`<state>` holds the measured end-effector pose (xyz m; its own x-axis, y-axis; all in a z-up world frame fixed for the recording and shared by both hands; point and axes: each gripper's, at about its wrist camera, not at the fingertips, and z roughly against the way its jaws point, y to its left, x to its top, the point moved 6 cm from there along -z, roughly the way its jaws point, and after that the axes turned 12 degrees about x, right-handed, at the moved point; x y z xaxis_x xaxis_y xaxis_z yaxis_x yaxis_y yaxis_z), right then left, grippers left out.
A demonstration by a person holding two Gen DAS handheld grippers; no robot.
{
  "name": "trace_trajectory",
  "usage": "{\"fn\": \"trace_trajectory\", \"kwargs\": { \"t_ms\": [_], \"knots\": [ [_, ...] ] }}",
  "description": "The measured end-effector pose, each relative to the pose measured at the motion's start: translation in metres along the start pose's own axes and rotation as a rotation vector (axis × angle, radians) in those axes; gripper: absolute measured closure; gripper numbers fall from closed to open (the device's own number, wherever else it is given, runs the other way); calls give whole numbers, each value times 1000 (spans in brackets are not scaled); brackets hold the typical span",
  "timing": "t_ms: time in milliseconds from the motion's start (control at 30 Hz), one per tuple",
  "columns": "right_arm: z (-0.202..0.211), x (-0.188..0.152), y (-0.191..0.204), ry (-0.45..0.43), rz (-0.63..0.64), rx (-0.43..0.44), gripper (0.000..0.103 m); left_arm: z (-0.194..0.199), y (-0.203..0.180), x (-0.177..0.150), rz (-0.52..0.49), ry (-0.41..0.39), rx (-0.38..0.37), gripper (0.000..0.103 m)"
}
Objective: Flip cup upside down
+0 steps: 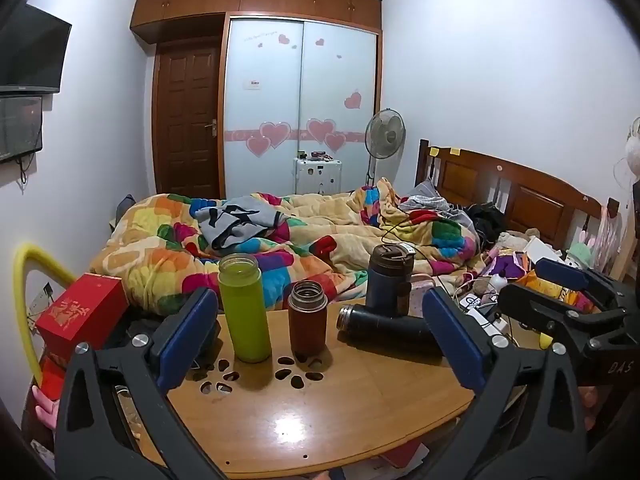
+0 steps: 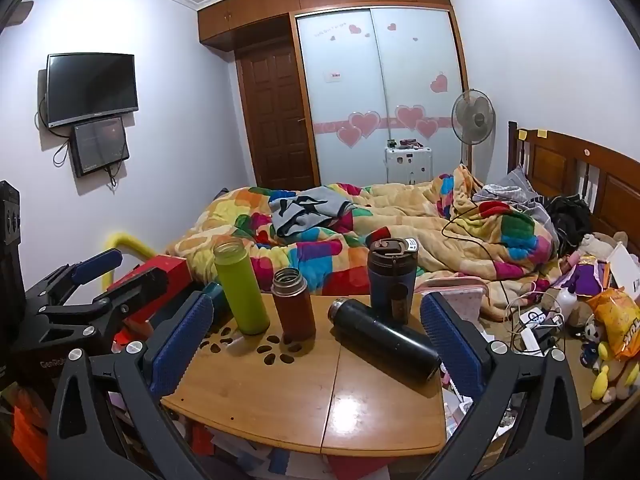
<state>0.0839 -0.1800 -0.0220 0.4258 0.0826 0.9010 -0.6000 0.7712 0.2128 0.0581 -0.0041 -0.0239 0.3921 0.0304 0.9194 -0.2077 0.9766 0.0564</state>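
Standing on the far half of the wooden table, four vessels are noted: a green bottle, a brown flask, a lidded dark tumbler, all upright, and a black flask lying on its side with its mouth toward the others. Which one is meant as the cup cannot be settled from the task wording; the open-mouthed brown flask, central between the pads of the left gripper, is judged the likeliest. It appears to be a rigid metal flask with a smooth, probably slippery wall, light if empty, though its contents cannot be seen. A hold across the mid-body, below the narrowed neck, is judged soundest, leaving room for the wrist to turn. The left gripper is held level and short of the vessels, jaws spread wide and grasping nothing. The right gripper is held likewise beside it, jaws released and empty, the black flask lying between its pads but untouched.
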Motion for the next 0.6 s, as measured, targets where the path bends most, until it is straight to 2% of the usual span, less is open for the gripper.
{"fn": "trace_trajectory", "kwargs": {
  "t_ms": [200, 267, 600],
  "knots": [
    [0, 0, 2, 5, -2, 0, 0, -8, -14, 3, 9, 5, 10, 0],
    [0, 0, 2, 4, -4, 1, 0, 5, 8, 1, 41, -33, -7, 0],
    [0, -2, 1, 0, -1, 1, 0, 9, 7, -1, 25, -42, -1, 0]
  ]
}}
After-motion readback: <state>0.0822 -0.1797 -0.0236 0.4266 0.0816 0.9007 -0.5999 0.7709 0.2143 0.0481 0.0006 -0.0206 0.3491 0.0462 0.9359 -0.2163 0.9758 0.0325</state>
